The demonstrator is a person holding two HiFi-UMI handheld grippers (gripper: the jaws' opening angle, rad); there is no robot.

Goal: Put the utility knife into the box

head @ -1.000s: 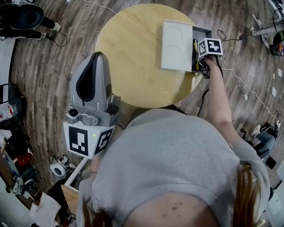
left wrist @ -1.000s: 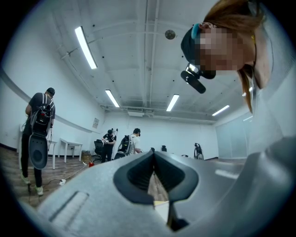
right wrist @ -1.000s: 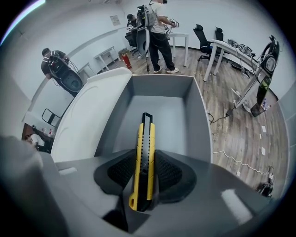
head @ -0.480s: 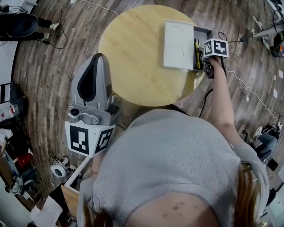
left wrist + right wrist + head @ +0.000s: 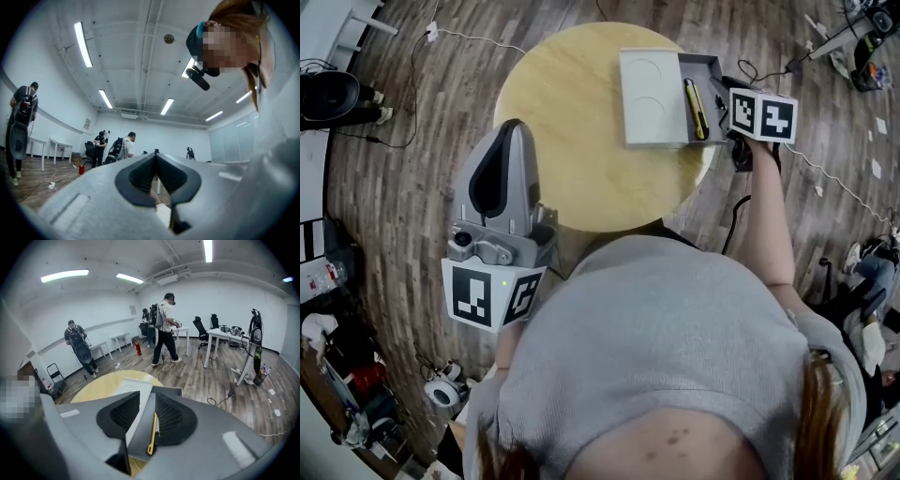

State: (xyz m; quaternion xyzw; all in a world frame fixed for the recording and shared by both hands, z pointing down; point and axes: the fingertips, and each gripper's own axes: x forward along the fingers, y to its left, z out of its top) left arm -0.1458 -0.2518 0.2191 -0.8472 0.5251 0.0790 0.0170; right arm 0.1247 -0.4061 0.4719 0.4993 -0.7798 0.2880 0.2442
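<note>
Utility knife (image 5: 696, 108): yellow body with dark trim, lying flat on the floor of the grey box (image 5: 713, 82), lengthwise, closer to the box's left wall than its right. Nothing grips it. Box is open-topped and sits at the far right edge of the round wooden table (image 5: 572, 141). A white lid (image 5: 649, 97) with two shallow round recesses lies flat against the box's left side; whether it overlaps the rim cannot be told. Right gripper (image 5: 147, 398): above the near right end of the box, angled down at it. Its jaws stand apart and have just been closing. Nothing is pinched between them, and through the gap the knife and the box floor show below, clear of both pads. Its marker cube (image 5: 762, 114) hides the box's right corner in the head view, with the person's right hand (image 5: 752, 155) on the handle just under it. Left gripper (image 5: 508, 131): held off the table's near left edge, well apart from the box, pointing roughly level across the room. Jaw tips meet, nothing between them. Person's grey top (image 5: 656, 356) fills the lower half of the head view. Around the table: plank floor (image 5: 412, 141) with a cable (image 5: 825, 178) trailing to the right. Right gripper view background: two people standing (image 5: 166, 329) (image 5: 79, 350), desks and office chairs (image 5: 202, 326) along the far wall.
</note>
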